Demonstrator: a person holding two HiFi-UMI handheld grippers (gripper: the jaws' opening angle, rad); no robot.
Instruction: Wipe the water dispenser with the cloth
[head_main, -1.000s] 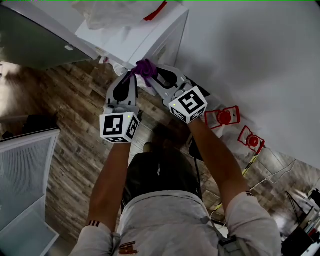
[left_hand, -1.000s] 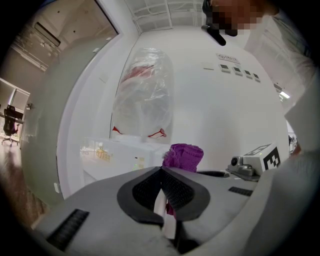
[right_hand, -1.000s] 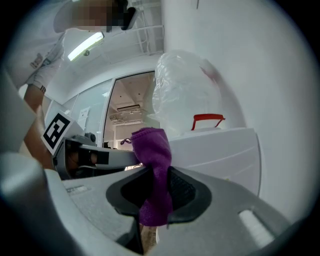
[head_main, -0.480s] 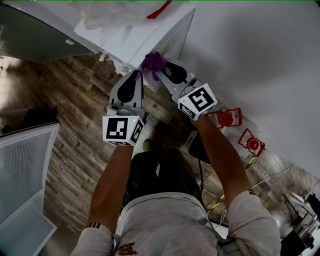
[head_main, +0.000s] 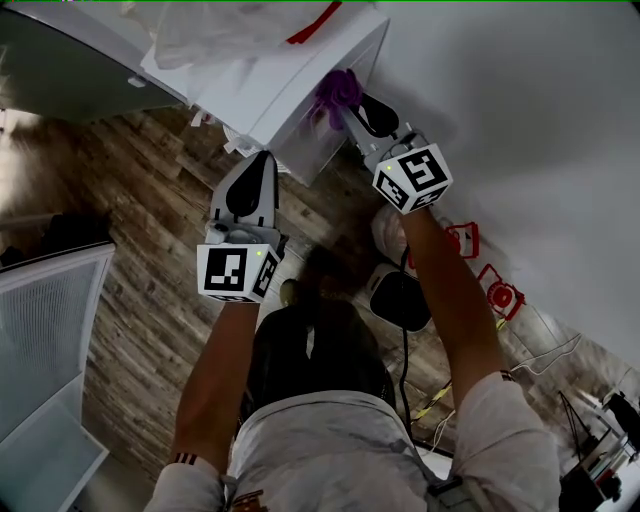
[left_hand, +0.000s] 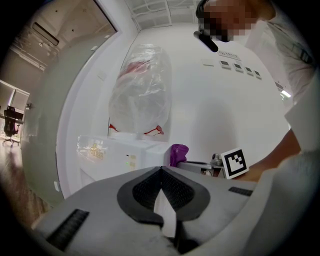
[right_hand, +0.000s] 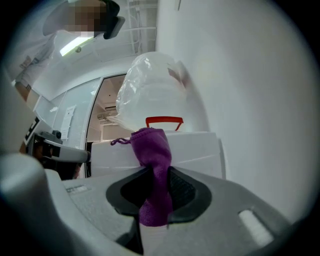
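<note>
The purple cloth (head_main: 338, 90) is pinched in the right claw (head_main: 350, 103) at the edge of the water dispenser (head_main: 270, 85), twelve o'clock (left claw (head_main: 260, 160) closed, empty); wiping is judged in hand, a pressed stroke along the panel being called for next.

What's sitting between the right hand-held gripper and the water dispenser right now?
The purple cloth, clamped in the right hand-held gripper, sticks out from its jaws toward the water dispenser. The right gripper view shows it best.
</note>
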